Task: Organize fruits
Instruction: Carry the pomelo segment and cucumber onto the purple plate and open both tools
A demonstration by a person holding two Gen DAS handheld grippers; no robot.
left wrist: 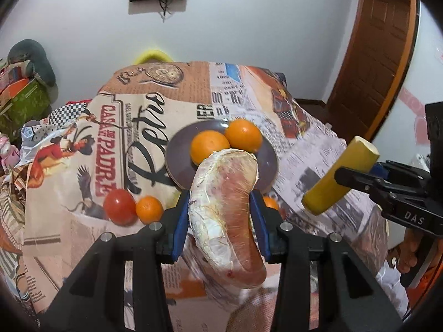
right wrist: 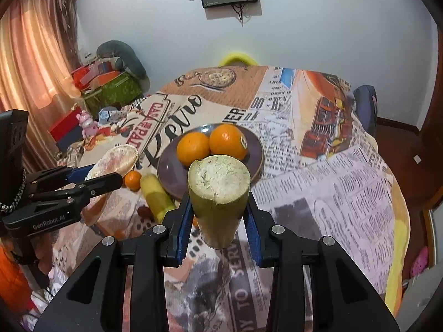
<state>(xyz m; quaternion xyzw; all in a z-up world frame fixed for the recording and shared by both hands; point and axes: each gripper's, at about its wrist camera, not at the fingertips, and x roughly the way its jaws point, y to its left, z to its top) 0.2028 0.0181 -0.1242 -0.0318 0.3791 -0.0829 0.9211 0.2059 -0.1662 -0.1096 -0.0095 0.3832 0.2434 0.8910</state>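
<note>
My left gripper (left wrist: 220, 207) is shut on a peeled pink pomelo wedge (left wrist: 229, 210) and holds it above the table, just in front of a dark plate (left wrist: 180, 149) with two oranges (left wrist: 210, 145). My right gripper (right wrist: 218, 213) is shut on a yellow-green cut stalk piece (right wrist: 218, 193), also held above the table near the plate (right wrist: 171, 166). The right gripper shows in the left wrist view (left wrist: 346, 179), the left gripper in the right wrist view (right wrist: 110, 179). A tomato (left wrist: 119, 206) and a small orange (left wrist: 149, 209) lie on the cloth left of the plate.
A second yellow-green stalk piece (right wrist: 156, 196) and a small orange (right wrist: 133, 179) lie left of the plate. The table carries a newspaper-print cloth (right wrist: 318, 171). Boxes and clutter (right wrist: 110, 88) stand at far left, a wooden door (left wrist: 373, 55) at right.
</note>
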